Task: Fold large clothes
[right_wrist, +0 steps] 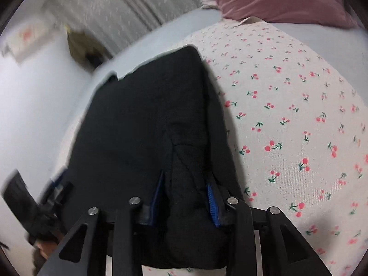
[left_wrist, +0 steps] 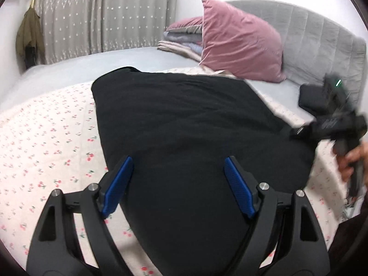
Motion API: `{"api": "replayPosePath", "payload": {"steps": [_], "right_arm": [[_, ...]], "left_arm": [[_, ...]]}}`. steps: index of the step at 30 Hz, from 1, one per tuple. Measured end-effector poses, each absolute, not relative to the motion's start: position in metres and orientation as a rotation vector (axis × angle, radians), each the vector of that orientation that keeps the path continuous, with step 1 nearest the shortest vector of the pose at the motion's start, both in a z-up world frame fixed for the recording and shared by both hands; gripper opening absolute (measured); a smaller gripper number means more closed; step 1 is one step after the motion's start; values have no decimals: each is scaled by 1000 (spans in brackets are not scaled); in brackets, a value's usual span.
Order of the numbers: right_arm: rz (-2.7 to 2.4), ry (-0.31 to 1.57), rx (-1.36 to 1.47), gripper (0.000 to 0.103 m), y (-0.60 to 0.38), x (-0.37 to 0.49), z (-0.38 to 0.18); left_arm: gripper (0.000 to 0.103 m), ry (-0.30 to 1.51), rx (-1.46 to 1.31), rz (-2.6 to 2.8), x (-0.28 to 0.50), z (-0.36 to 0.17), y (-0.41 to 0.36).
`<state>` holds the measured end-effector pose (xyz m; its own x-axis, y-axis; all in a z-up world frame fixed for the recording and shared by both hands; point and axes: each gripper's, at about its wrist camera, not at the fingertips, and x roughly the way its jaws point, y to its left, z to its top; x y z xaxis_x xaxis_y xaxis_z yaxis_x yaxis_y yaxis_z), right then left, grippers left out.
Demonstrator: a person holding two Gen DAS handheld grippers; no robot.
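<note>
Black garment (left_wrist: 184, 124) lies spread on the cherry-print sheet (left_wrist: 46, 142) covering the bed (left_wrist: 115, 57). Fabric plain, matte, no visible print; far edge roughly straight, surface mostly flat with a soft fold toward the near right side. Left claw (left_wrist: 178, 184) stands apart above the cloth's near edge, nothing between its blue pads. Right claw (right_wrist: 184, 197) is clamped on a bunched fold of the garment; right wrist view is blurred, so the grip looks firm but detail is poor. Pink pillow (left_wrist: 239, 41) leans on the headboard.
</note>
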<state>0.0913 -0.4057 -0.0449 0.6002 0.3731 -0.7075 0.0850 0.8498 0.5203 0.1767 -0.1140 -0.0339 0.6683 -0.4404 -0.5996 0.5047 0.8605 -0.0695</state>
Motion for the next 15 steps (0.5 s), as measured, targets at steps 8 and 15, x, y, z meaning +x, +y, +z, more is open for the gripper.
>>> {"api": "replayPosePath", "payload": {"steps": [8,15], "right_arm": [[158,836,553,82,-416,76,-20],[254,909,852,82,-451,116,-52]], "left_arm": [[91,787,-68,-483,194,-24,-88],[102,1015,-438,-457,231,-56,-48]]}}
